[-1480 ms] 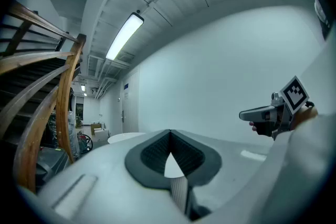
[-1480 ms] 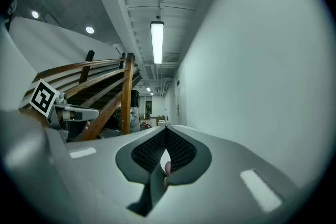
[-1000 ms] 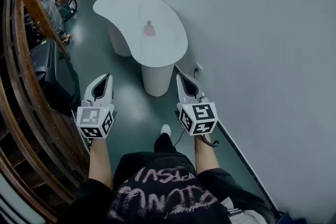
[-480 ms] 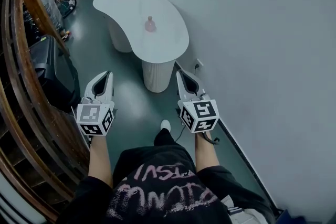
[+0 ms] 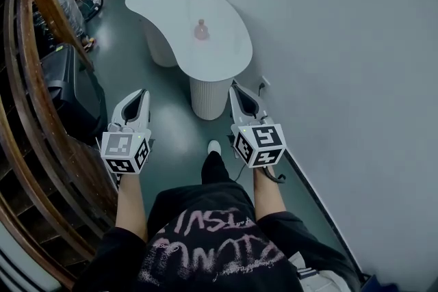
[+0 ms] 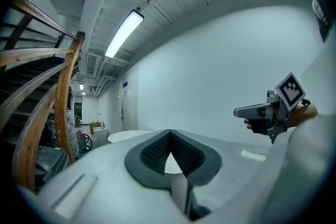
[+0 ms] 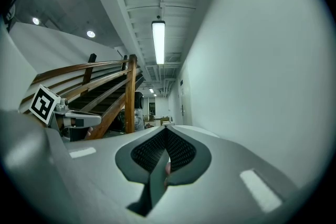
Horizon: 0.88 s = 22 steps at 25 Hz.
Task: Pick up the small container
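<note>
small container [image 5: 201, 30] on the white table, both grippers closed and empty

small and pink, the container stands upright on the white kidney-shaped table [image 5: 164, 0], about midway along the top and somewhat nearer its right edge, the one towards the grey wall [image 5: 342, 78]. nothing else is on the tabletop. the table rests on ribbed white pedestals [image 5: 210, 98] on the dark green floor [image 5: 171, 133].

the person stands well short of the table's near edge, one white shoe [image 5: 214, 148] forward, arms out in front. the left gripper [image 5: 141, 93] is held level over the floor, its jaws brought together at the tips with nothing between them; its own view shows only an open gap behind the meeting point of the left gripper [image 6: 170, 132]. the right gripper [image 5: 236, 87] points towards the near pedestal, beside the wall, and it too is closed tip to tip with nothing in its hold, as the right gripper view confirms [image 7: 166, 128]. both are well apart from the container.

a curved wooden stair railing [image 5: 41, 99] runs along the left, with a black cabinet-like object [image 5: 68, 89] beneath it. a long ceiling light [image 6: 124, 34] glows overhead.
</note>
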Motion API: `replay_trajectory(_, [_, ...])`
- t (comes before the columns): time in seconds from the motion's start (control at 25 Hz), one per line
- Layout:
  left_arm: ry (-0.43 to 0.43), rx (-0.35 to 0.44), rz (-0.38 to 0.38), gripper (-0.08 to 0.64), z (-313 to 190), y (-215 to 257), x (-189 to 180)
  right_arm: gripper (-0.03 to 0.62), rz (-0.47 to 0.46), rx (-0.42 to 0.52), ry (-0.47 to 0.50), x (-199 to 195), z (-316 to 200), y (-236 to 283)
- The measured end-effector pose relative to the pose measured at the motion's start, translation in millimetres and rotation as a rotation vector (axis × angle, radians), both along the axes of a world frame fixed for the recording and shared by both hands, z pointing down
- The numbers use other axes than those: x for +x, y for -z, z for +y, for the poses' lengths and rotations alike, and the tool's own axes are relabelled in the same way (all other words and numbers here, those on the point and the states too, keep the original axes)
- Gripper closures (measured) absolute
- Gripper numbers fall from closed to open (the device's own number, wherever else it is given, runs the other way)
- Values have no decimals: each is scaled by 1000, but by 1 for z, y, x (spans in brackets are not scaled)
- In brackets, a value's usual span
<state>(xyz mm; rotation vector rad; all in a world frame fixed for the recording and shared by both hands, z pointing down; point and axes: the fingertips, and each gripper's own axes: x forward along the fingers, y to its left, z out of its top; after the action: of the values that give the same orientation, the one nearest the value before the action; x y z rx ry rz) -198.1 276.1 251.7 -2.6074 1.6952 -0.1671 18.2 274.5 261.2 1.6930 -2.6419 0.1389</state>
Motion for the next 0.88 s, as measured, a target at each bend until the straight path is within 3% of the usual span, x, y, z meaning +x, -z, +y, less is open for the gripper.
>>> replay_trajectory(0.6, [-76,10,-27,560,-59,-8,31,578,-13,-32,-22,16,-60,-19])
replay_trajectory(0.88, [-74,-8,-15,560,-97,-12,30,578,0,-51,-28,16,-95,-25])
